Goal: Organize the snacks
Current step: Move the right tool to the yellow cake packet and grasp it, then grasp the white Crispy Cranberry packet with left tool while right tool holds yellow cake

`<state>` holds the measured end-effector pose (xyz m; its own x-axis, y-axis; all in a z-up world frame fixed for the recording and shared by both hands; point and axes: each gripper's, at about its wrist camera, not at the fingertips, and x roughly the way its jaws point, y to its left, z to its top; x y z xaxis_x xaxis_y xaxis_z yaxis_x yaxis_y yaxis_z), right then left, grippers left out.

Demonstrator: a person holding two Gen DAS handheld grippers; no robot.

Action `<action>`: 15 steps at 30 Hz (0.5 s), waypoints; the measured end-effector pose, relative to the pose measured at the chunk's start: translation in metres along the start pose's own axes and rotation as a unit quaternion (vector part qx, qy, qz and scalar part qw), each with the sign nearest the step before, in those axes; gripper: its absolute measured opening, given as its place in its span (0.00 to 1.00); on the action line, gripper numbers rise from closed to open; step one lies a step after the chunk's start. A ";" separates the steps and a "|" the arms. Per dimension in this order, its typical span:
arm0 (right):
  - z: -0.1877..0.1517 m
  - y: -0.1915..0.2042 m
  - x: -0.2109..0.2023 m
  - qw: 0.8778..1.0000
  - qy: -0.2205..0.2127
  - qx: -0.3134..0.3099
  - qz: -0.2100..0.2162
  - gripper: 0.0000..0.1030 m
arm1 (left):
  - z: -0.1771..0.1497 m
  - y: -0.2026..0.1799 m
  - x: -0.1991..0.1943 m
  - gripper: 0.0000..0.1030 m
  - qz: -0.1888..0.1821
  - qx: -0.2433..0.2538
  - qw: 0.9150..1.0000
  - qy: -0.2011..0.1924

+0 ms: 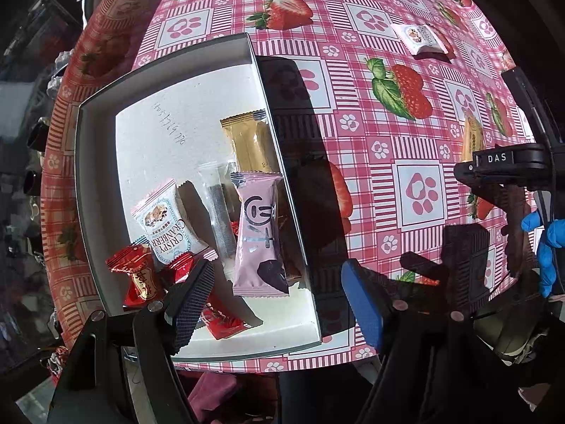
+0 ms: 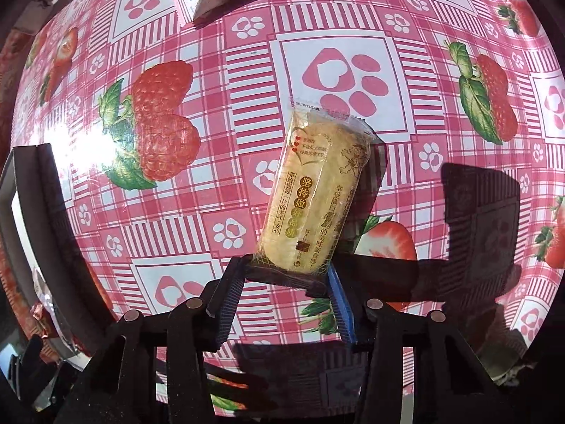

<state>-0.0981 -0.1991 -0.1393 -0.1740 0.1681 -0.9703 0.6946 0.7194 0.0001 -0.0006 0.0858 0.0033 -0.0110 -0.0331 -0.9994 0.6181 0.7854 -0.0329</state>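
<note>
Right gripper (image 2: 286,275): clenched on yellow cracker pack (image 2: 314,190), above tablecloth (image 2: 197,247). Left gripper (image 1: 279,289): released, over box (image 1: 169,148) of snacks.

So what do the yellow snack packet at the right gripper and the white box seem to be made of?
Yellow snack packet: thin clear plastic film, it seems, glossy; the pale contents show through and the end seam is crimped. White box: probably matte cardboard, with flat stiff walls and handwriting on its floor.
</note>
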 end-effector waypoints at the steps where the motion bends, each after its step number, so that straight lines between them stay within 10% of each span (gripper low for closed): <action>1: -0.002 -0.011 0.001 1.000 0.001 -0.001 -0.007 0.47 | 0.003 -0.006 0.000 0.76 -0.001 0.007 1.000 0.000; 5: -0.012 -0.056 0.004 0.999 0.002 0.003 -0.035 0.50 | 0.017 -0.031 -0.003 0.76 -0.011 0.032 0.999 0.001; 9: -0.023 -0.088 0.005 1.000 -0.006 0.016 -0.011 0.95 | 0.044 -0.060 -0.008 0.76 -0.007 0.068 0.998 -0.017; 15: -0.046 -0.094 0.022 0.999 0.001 -0.034 -0.014 0.95 | 0.104 -0.109 -0.009 0.76 0.026 0.152 0.985 -0.082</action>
<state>-0.1996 -0.2325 -0.1498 -0.1946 0.1492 -0.9695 0.6403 0.7681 -0.0103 0.0141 -0.0637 0.0170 0.1393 -0.1169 -0.9833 0.8217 0.5678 0.0489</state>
